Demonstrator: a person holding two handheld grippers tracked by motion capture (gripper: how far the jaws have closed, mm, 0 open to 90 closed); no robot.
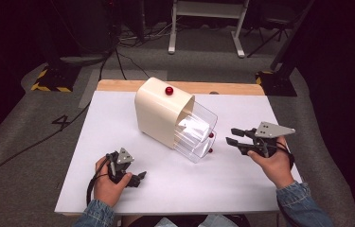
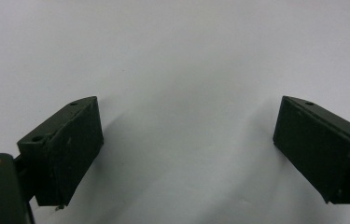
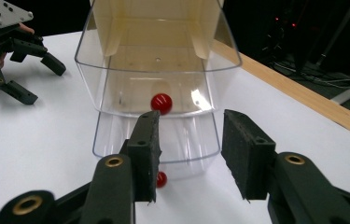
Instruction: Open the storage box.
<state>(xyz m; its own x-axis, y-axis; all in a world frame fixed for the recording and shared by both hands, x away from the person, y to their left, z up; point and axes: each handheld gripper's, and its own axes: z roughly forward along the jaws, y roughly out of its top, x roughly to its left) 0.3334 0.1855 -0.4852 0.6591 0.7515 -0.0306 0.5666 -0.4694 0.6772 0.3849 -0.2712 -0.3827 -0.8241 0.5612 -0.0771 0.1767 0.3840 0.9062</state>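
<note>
A cream cabinet (image 1: 158,111) lies tilted on the white table (image 1: 118,123), with a red knob (image 1: 169,90) on its upper face. Two clear drawers (image 1: 196,127) stick out of it toward the right, each with a red knob (image 3: 161,103) on its front. In the right gripper view my right gripper (image 3: 189,135) faces these drawer fronts, open, with nothing between its pads. The lower drawer's knob (image 3: 161,179) shows just past the left jaw. In the high view the right gripper (image 1: 232,135) hangs just right of the drawers. My left gripper (image 1: 139,177) rests near the table's front left, open and empty (image 2: 186,135).
A bare wooden strip (image 1: 232,88) runs along the table's far edge. Beyond it are dark floor, cables and a white stand's legs (image 1: 203,28). Bare white table surface lies between the two grippers and to the left of the cabinet.
</note>
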